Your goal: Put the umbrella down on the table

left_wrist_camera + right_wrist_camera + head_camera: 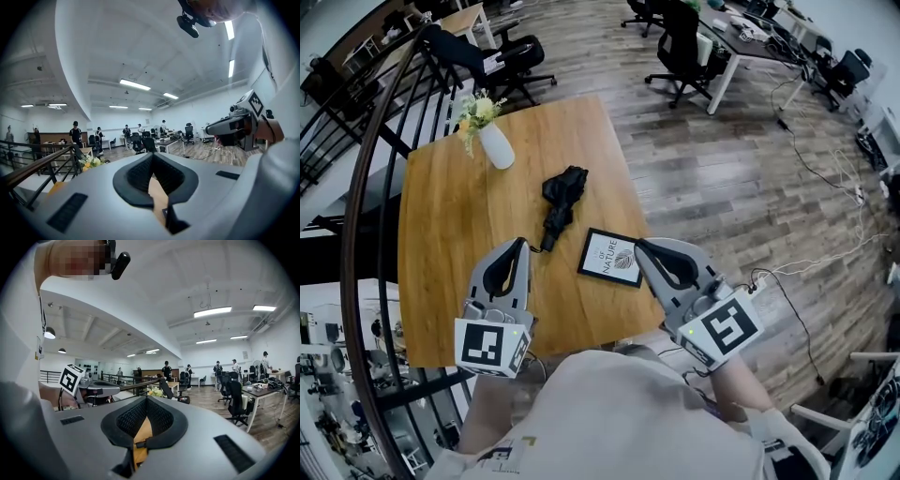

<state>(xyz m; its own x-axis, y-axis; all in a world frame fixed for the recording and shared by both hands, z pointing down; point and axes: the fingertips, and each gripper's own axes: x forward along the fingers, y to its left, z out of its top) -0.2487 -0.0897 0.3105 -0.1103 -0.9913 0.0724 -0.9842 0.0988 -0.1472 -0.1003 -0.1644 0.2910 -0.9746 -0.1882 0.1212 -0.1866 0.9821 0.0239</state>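
A folded black umbrella (562, 204) lies on the wooden table (450, 234), near its middle, with its handle end pointing toward me. My left gripper (523, 243) hovers just left of that handle end, apart from it, jaws shut and empty. My right gripper (638, 246) is held over the table's right front corner, also shut with nothing in it. In the left gripper view the left gripper (152, 157) shows only table wood through its closed loop. The right gripper (146, 399) shows the same in the right gripper view.
A white vase of flowers (492, 141) stands at the table's far left. A framed card (612, 256) lies between the grippers. A black railing (370, 159) curves along the left. Office chairs (680, 47), desks and floor cables (825, 178) are beyond.
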